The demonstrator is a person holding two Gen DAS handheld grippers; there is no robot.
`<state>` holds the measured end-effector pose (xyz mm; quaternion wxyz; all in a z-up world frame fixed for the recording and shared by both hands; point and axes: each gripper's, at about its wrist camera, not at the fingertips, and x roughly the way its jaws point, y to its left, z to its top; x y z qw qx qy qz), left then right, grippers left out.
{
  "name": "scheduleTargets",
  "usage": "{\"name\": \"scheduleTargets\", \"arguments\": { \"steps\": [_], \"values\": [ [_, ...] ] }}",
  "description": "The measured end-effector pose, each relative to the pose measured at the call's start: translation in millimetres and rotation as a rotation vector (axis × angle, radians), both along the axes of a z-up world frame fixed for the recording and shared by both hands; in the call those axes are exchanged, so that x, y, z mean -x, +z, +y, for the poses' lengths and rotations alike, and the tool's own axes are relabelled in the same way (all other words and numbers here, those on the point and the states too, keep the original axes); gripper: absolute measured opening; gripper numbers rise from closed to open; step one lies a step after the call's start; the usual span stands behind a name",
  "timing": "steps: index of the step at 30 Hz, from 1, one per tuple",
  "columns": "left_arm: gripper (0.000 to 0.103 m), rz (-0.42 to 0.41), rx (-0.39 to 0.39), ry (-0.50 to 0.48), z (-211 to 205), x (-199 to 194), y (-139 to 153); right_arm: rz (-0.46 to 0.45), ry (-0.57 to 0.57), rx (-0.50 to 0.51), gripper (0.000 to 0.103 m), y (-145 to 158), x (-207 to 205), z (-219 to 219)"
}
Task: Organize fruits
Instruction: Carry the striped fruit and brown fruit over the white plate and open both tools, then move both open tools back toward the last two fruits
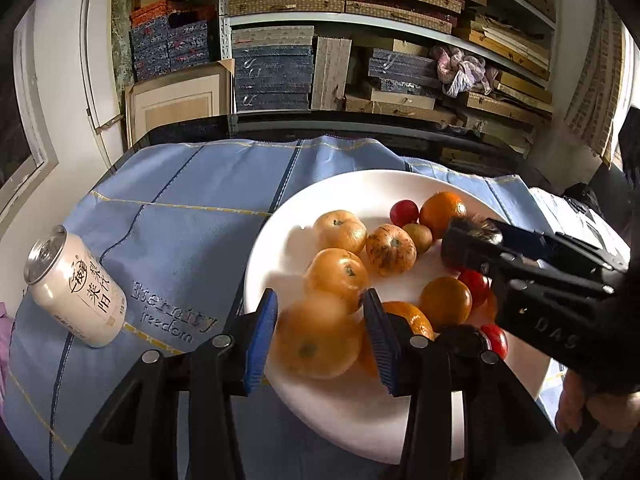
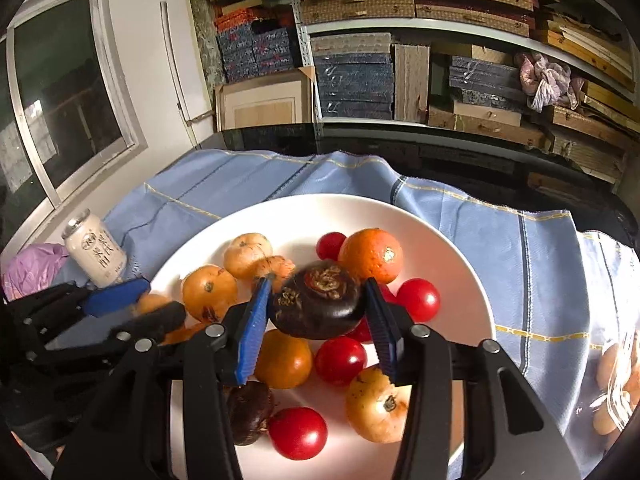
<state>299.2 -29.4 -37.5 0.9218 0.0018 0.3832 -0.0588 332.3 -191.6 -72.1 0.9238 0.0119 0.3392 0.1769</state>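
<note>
— What's behind the table from where I'm steering?

— At twelve o'clock, metal shelving (image 2: 460, 24) packed with flat boxes (image 2: 352, 80) in blue, red and woven tan; a pale bundled cloth (image 2: 546, 78) sits at two o'clock.

— And to my left?

— A white wall (image 2: 132, 40) with a metal-framed window (image 2: 60, 92) at ten o'clock, dark panes. A light wooden panel (image 2: 264, 100) leans by the shelves at eleven. Daylight looks soft.

Plate (image 1: 280, 216) on cloth (image 1: 180, 184), fruit heaped in it. Can (image 1: 76, 286) stands on cloth left of plate. Shelves (image 1: 360, 40) behind table. Plastic bag (image 2: 34, 266) beyond can, far left.
</note>
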Motion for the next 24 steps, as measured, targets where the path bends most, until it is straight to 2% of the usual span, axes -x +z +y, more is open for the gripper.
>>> {"name": "scheduleTargets", "arguments": {
  "steps": [1,3,6,7,8,10,12,16,18,21,24],
  "values": [
    [0.046,0.0,0.003,-0.001,-0.3,-0.6,0.5,-0.001,0.0,-0.003,0.047,-0.1,-0.2,-0.8],
    [0.058,-0.008,0.002,0.005,1.7,0.9,3.0,-0.021,-0.007,-0.017,0.047,7.7,5.4,-6.1],
    [0.059,-0.045,0.01,0.021,9.4,7.4,18.5,-0.139,-0.021,-0.056,0.048,46.5,34.1,-19.2],
    [0.059,-0.064,0.017,0.029,13.4,11.3,26.2,-0.205,-0.014,-0.079,0.053,67.4,53.0,-23.4],
    [0.062,-0.087,0.027,0.04,18.7,16.9,35.8,-0.268,-0.007,-0.1,0.066,85.1,73.0,-27.1],
    [0.071,-0.121,0.041,0.059,26.9,28.1,51.6,-0.349,0.004,-0.118,0.081,106.6,102.9,-31.2],
    [0.074,-0.142,0.047,0.075,34.2,45.1,62.5,-0.387,0.013,-0.111,0.085,115.4,134.5,-33.4],
    [0.075,-0.133,-0.003,0.055,32.0,79.1,60.8,-0.36,0.022,-0.065,0.094,99.0,177.0,-39.4],
    [0.081,-0.134,-0.034,0.052,29.4,101.1,53.0,-0.337,0.008,-0.056,0.095,79.9,195.8,-45.2],
    [0.087,-0.13,-0.035,0.045,25.6,125.4,39.8,-0.303,-0.02,-0.072,0.095,47.2,217.6,-53.2],
    [0.087,-0.131,-0.027,0.023,15.1,143.6,25.5,-0.286,-0.063,-0.095,0.096,15.5,230.6,-61.1]
  ]
}}
